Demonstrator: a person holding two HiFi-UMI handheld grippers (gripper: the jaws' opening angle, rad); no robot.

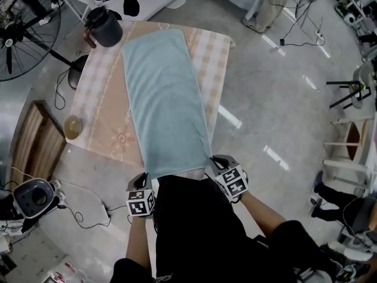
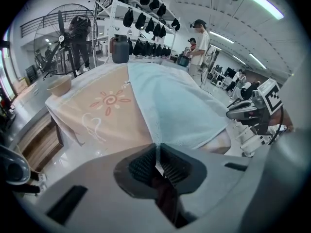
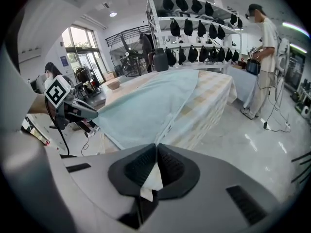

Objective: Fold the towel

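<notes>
near towel (image 1: 165, 99) corners hidden, fan (image 1: 17, 37) cropped

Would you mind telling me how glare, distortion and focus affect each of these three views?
Head view: ceiling lights glare in streaks on the glossy floor, while the towel is evenly lit and sharp. Left gripper view: strong fisheye bending with dark corners, and the strip light is blown out. Right gripper view: the same fisheye bending, and the windows are overexposed.

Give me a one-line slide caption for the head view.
The left gripper and right gripper each pinch a near corner of the light blue towel spread along the cloth-covered table.
</notes>
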